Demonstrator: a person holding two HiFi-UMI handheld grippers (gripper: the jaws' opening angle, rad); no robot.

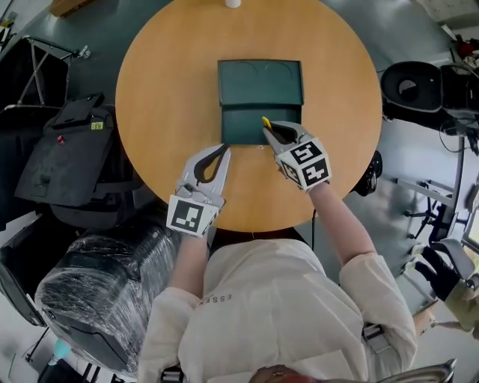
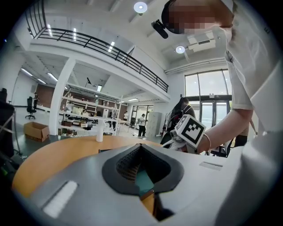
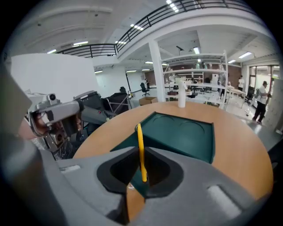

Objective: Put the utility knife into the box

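A dark green box (image 1: 260,82) lies open in the middle of the round wooden table (image 1: 165,90), its lower flap (image 1: 241,124) spread toward me. My right gripper (image 1: 267,129) is shut on a thin yellow utility knife (image 1: 266,122), whose tip pokes out over the flap's right front corner. In the right gripper view the utility knife (image 3: 139,137) stands upright between the jaws, with the box (image 3: 181,134) just beyond. My left gripper (image 1: 225,149) is shut with nothing in it, its tips at the flap's left front corner.
A white bottle (image 1: 233,3) stands at the table's far edge. A black bag on a chair (image 1: 71,149) and a plastic-wrapped chair (image 1: 97,284) sit to the left. Black equipment (image 1: 412,86) stands to the right.
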